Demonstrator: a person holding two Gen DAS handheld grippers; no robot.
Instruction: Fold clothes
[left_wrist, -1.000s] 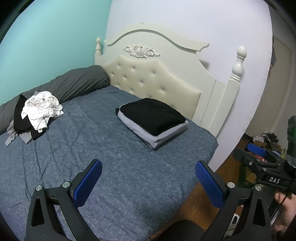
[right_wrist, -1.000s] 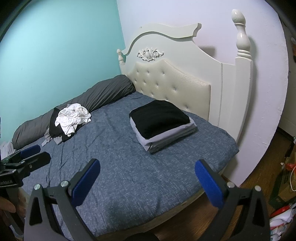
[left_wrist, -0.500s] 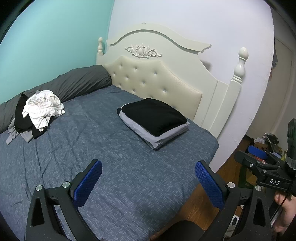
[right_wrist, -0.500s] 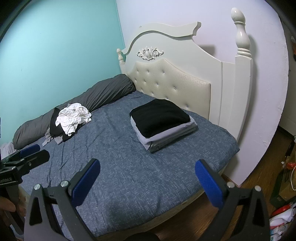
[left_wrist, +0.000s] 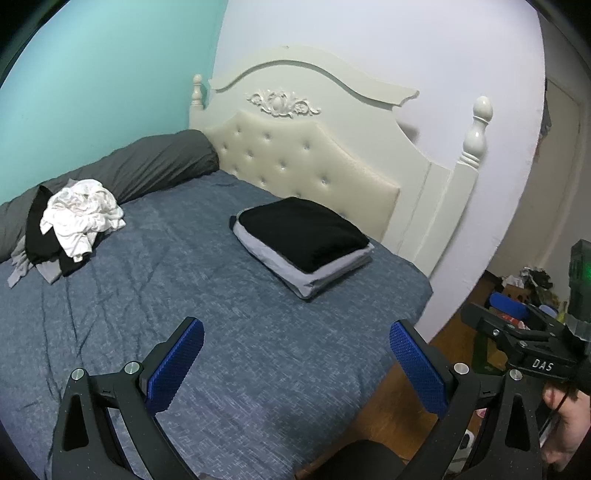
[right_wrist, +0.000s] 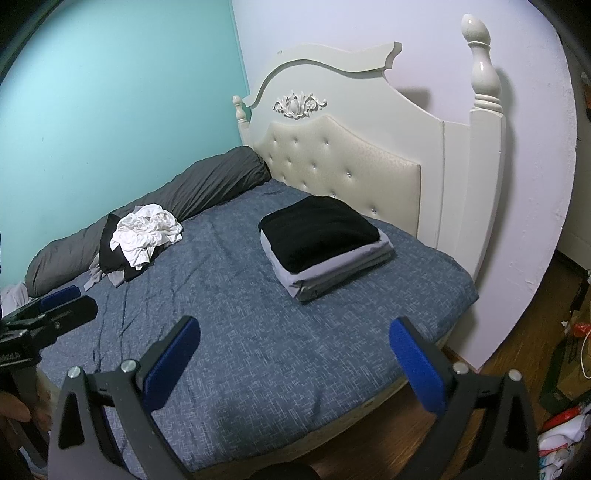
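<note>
A folded stack (left_wrist: 303, 243) (right_wrist: 325, 243), black garment on top of grey ones, lies on the blue bed (left_wrist: 221, 325) (right_wrist: 258, 354) near the headboard. A crumpled pile (left_wrist: 79, 218) (right_wrist: 146, 232) of white, black and grey clothes sits at the bed's far left side. My left gripper (left_wrist: 295, 360) hangs open over the bed's near edge, nothing between its blue pads. My right gripper (right_wrist: 293, 356) is open too, holding nothing, over the bed's near part. Each gripper shows at the edge of the other's view: the right gripper (left_wrist: 524, 332), the left gripper (right_wrist: 55, 306).
A rolled grey duvet (left_wrist: 147, 166) (right_wrist: 184, 199) lies along the teal wall. A cream tufted headboard (left_wrist: 314, 162) (right_wrist: 351, 166) with posts stands behind the stack. Wooden floor with clutter (left_wrist: 532, 284) (right_wrist: 569, 369) lies to the right of the bed.
Both views have shifted slightly, the bed and headboard drifting a little. Both grippers stay open; the clothes have not moved.
</note>
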